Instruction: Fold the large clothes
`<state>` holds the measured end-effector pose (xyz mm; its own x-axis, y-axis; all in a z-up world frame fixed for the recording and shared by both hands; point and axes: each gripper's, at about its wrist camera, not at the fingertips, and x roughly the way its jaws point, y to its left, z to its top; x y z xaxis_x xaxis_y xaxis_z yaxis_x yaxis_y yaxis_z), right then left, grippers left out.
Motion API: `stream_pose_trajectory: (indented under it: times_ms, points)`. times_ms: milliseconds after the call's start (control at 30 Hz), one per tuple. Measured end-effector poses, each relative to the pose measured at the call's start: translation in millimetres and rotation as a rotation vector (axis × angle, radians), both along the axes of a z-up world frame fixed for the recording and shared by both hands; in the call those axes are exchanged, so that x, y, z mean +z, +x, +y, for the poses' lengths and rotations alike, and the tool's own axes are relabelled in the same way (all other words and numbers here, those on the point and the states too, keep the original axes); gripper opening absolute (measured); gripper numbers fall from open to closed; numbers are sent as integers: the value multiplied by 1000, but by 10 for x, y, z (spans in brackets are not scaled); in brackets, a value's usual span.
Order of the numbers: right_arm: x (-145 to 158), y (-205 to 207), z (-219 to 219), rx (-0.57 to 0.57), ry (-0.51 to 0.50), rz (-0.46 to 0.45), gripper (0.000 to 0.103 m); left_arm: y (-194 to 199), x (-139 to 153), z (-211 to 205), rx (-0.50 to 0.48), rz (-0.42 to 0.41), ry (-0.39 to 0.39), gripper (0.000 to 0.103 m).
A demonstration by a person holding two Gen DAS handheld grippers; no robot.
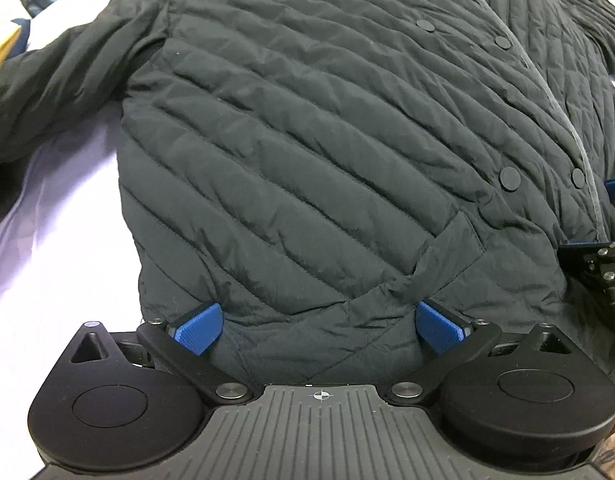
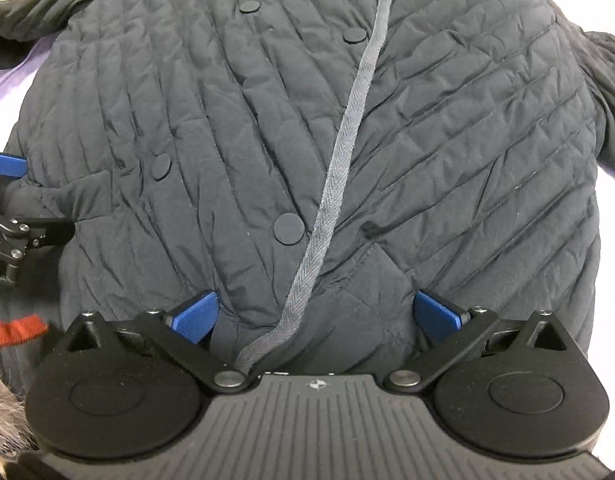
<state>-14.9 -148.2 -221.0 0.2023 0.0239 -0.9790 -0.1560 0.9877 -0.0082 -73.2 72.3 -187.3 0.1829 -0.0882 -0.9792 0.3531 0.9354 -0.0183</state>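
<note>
A dark quilted jacket (image 1: 307,120) lies flat with its front up on a pale sheet, both sleeves spread out to the sides. My left gripper (image 1: 319,326) stands open wide over the hem of the left front panel, and hem fabric lies between its blue pads (image 1: 199,328). My right gripper (image 2: 316,316) is also open wide over the hem, straddling the grey placket tape (image 2: 347,140) and the jacket (image 2: 447,140) around it. Each gripper shows at the edge of the other's view: the right gripper (image 1: 603,264) and the left gripper (image 2: 11,220).
The pale lilac sheet (image 1: 59,220) shows to the left of the jacket. A yellow and navy garment (image 1: 3,40) lies at the far left. A red cuff (image 2: 15,330) and a patch of fur trim (image 2: 3,420) sit at the lower left of the right wrist view.
</note>
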Motion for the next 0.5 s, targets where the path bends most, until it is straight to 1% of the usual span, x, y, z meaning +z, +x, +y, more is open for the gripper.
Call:
stream_pose_trajectory:
  times_ms: [100, 167, 300, 400, 467, 500]
  points:
    - [-26, 130, 72, -24, -9, 18, 103, 155, -21, -65, -9, 7, 11, 103]
    - [-2, 214, 147, -47, -11, 27, 103, 166, -20, -96, -2, 11, 19, 103]
    - [5, 309, 125, -74, -11, 36, 103, 309, -41, -168, 9, 39, 26, 103]
    - [64, 382, 94, -75, -9, 53, 103, 421, 5, -197, 19, 66, 23, 103]
    - [195, 417, -2, -101, 19, 30, 102, 455, 72, -176, 46, 70, 5, 103]
    - [279, 406, -73, -124, 39, 0, 102, 478, 116, -159, 67, 66, -11, 103]
